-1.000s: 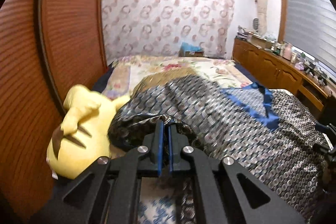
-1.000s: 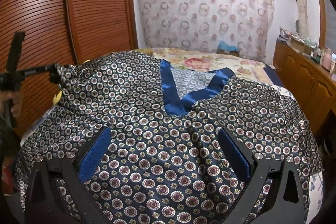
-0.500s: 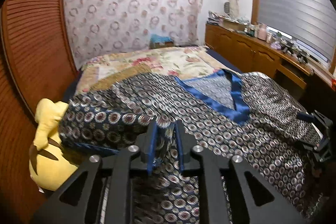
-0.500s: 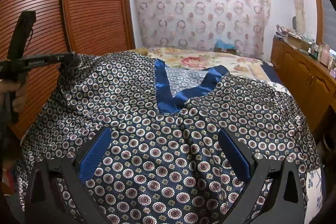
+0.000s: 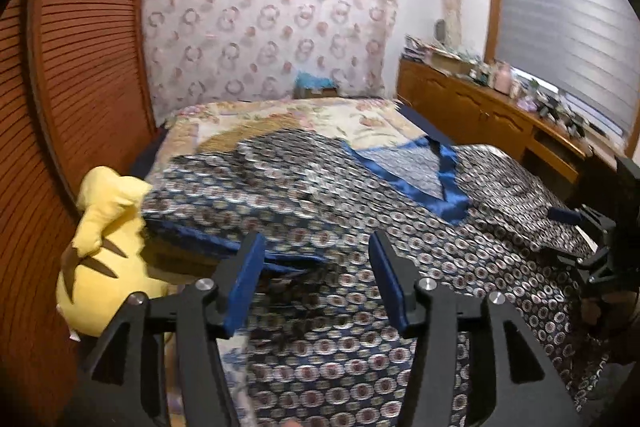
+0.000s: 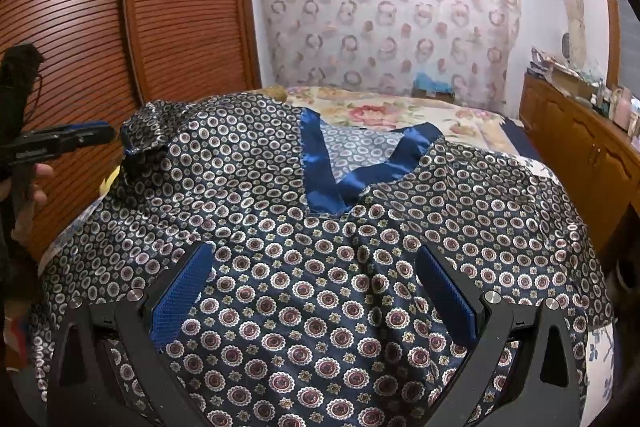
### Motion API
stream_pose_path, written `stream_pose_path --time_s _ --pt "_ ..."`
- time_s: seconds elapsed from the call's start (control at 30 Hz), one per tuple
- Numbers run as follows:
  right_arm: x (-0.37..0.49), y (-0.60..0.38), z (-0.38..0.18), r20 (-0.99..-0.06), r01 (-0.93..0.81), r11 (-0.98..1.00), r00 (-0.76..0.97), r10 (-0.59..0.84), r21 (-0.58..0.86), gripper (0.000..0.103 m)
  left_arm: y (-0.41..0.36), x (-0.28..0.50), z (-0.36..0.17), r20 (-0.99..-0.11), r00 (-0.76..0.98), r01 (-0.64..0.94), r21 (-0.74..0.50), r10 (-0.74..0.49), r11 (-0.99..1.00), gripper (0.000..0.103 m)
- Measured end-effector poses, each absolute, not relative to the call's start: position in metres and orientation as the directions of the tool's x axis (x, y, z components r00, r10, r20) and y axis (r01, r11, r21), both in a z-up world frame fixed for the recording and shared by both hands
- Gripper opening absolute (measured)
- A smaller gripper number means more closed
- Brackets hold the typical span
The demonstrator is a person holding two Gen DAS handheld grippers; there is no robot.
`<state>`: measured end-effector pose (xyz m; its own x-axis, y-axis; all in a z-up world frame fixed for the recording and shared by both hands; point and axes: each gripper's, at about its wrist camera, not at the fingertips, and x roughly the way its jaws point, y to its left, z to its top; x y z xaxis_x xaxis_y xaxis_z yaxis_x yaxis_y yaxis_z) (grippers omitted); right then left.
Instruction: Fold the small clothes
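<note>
A dark patterned garment (image 6: pixel 320 287) with a blue satin V-neck trim (image 6: pixel 320 183) is spread across the bed (image 6: pixel 400 111), its front facing up and the neckline pointing away from the cameras. In the left wrist view, the left tool (image 5: pixel 316 279) is seen with its jaws parted; they have just been opening, and the blue pads (image 5: pixel 246 283) stand apart over the fabric with nothing pinched between them. The sleeve end (image 5: pixel 224 211) of the garment is folded over just ahead of that tool, beside a yellow plush toy (image 5: pixel 100 255) lying against the slatted wooden wardrobe door (image 5: pixel 80 67). In the right wrist view, the right tool (image 6: pixel 316 291) is held wide above the lower front of the garment, its pads on either side of a stretch of cloth without gripping it. A wooden sideboard (image 6: pixel 580 147) crowded with small items is seen along the right of the room.
</note>
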<state>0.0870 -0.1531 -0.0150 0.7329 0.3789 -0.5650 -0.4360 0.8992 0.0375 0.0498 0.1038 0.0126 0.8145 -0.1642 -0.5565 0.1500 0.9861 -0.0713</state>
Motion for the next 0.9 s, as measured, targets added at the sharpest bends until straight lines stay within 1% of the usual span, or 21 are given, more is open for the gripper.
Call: stream_pose_path --time_s 0.13,0.27,0.47,0.6,0.73,0.87,0.9 --pt "0.09 -0.146 -0.014 -0.566 -0.453 0.891 0.729 0.385 0.023 0.103 0.132 0.06 0.009 -0.563 0.821 0.053 -0.082 -0.09 0.995 0.054" --pt "0.094 -0.138 -0.011 -0.562 -0.471 0.882 0.725 0.399 0.018 0.103 0.157 0.08 -0.003 -0.588 0.808 -0.023 -0.079 -0.028 0.997 0.054" --pt "0.102 -0.13 -0.007 -0.563 -0.493 0.869 0.711 0.421 0.026 0.103 0.18 0.104 -0.017 -0.606 0.796 -0.078 -0.09 0.007 0.993 0.054" --pt "0.108 -0.126 -0.005 -0.565 -0.502 0.865 0.708 0.425 0.021 0.103 0.192 0.116 -0.026 -0.619 0.785 -0.107 -0.115 0.013 0.988 0.054" --pt "0.119 -0.123 -0.006 -0.576 -0.516 0.856 0.693 0.434 0.024 0.103 0.196 0.124 -0.031 -0.624 0.781 -0.102 -0.126 0.001 0.987 0.054" --pt "0.133 -0.12 -0.007 -0.587 -0.524 0.851 0.683 0.434 0.019 0.103 0.196 0.126 -0.031 -0.6 0.799 -0.061 -0.152 -0.043 0.987 0.054" --pt "0.136 -0.119 -0.007 -0.588 -0.525 0.851 0.682 0.435 0.02 0.103 0.196 0.125 -0.031 -0.593 0.803 -0.038 -0.166 -0.069 0.985 0.051"
